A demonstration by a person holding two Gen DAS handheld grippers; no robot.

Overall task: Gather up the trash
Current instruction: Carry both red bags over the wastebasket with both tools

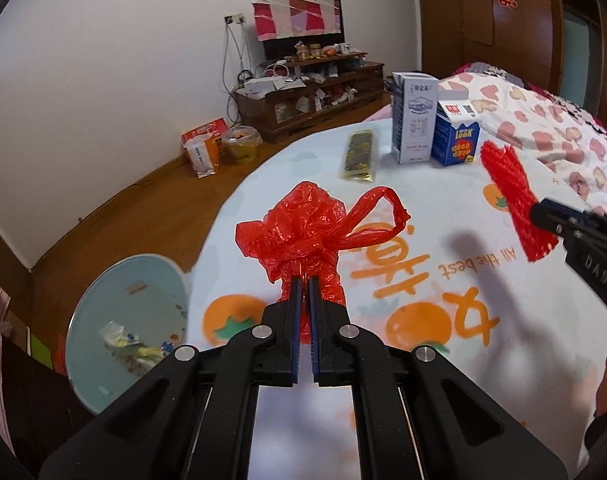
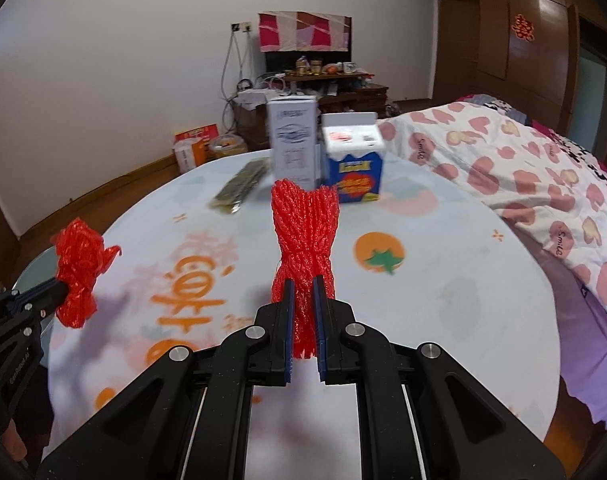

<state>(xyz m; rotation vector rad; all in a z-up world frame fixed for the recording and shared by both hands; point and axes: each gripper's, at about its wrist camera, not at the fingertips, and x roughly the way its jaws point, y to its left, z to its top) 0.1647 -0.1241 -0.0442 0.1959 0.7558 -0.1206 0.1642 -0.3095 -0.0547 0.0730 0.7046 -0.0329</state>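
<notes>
Left wrist view is showing the left tongs (image 1: pixel 303 280) squeezing a crumpled red plastic bag (image 1: pixel 299 232) above the desk (image 1: pixel 443 216). The right tongs (image 2: pixel 303 280) are pinching a red foam net (image 2: pixel 305 232) the same way. Both pieces are being carried, so the picking-up step looks done. Next they probably need dropping into the blue bin (image 1: pixel 103 304) past the desk's left edge. Two cartons (image 1: pixel 435 128) and a wrapper (image 1: pixel 359 156) are waiting near the far edge.

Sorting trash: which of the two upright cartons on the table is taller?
The white carton, left of the shorter blue-and-white carton; its top stands clearly higher.
</notes>
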